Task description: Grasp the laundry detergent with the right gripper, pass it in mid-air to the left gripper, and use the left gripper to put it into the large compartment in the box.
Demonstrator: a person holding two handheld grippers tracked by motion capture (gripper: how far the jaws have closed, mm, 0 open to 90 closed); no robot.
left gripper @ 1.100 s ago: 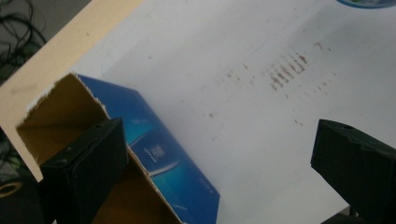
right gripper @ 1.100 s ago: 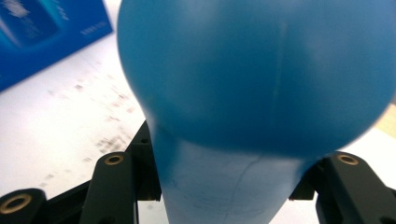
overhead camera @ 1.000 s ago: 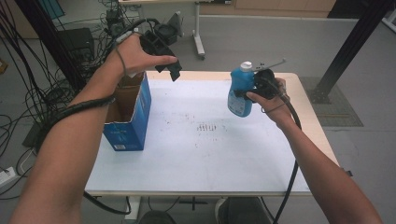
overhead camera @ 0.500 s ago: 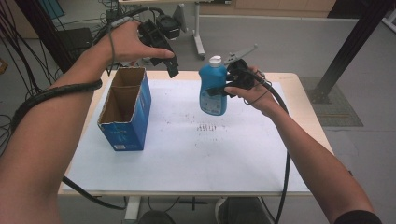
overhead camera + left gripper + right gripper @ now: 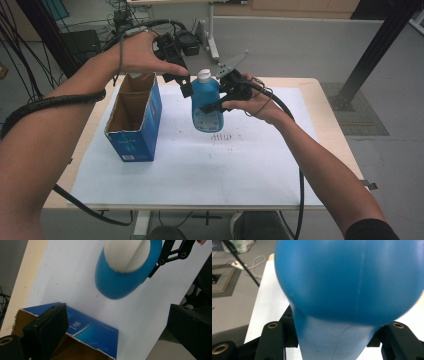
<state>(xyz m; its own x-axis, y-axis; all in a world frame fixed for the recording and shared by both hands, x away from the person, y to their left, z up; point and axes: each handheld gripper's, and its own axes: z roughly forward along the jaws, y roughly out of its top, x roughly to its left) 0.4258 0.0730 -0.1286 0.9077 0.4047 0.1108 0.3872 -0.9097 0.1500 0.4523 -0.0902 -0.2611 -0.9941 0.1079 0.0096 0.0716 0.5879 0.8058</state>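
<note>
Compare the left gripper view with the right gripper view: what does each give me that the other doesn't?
Left gripper view alone: the bottle's white cap from above, the open blue box below, and the left gripper with its jaws apart. Right gripper view alone: the right gripper clamped on the bottle's lower body, plus floor cables beyond the table. Both share the blue bottle and the white table sheet.
</note>
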